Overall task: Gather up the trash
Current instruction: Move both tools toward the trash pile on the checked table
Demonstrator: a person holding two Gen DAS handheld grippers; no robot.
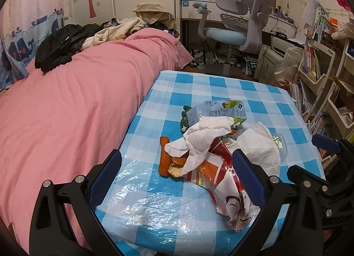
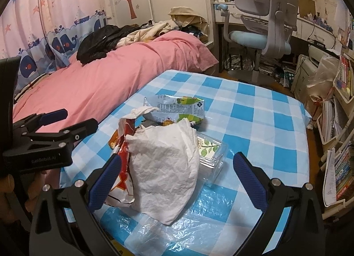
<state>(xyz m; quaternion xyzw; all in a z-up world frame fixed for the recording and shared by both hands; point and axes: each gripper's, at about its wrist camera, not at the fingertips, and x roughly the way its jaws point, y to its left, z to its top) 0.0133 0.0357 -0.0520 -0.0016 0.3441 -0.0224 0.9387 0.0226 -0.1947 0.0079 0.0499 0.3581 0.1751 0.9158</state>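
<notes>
A heap of trash lies on the blue-checked table [image 1: 254, 94]: crumpled white tissue [image 1: 205, 136], a red and white snack bag [image 1: 223, 180], orange peel [image 1: 164, 156], a flattened drink carton [image 1: 223, 110] and a clear plastic box [image 2: 212, 156]. A thin clear plastic sheet [image 1: 141, 207] lies on the near table edge. My left gripper [image 1: 177, 180] is open, its right finger beside the snack bag. My right gripper [image 2: 177, 180] is open around a large crumpled white tissue [image 2: 166, 167], with the snack bag [image 2: 121, 160] by its left finger. The left gripper shows in the right wrist view [image 2: 66, 121].
A bed with a pink cover [image 1: 73, 105] and piled clothes [image 1: 64, 45] runs along the table's left side. A grey desk chair [image 1: 239, 19] and desk stand beyond. Shelves of books [image 1: 320, 72] and floor clutter crowd the right.
</notes>
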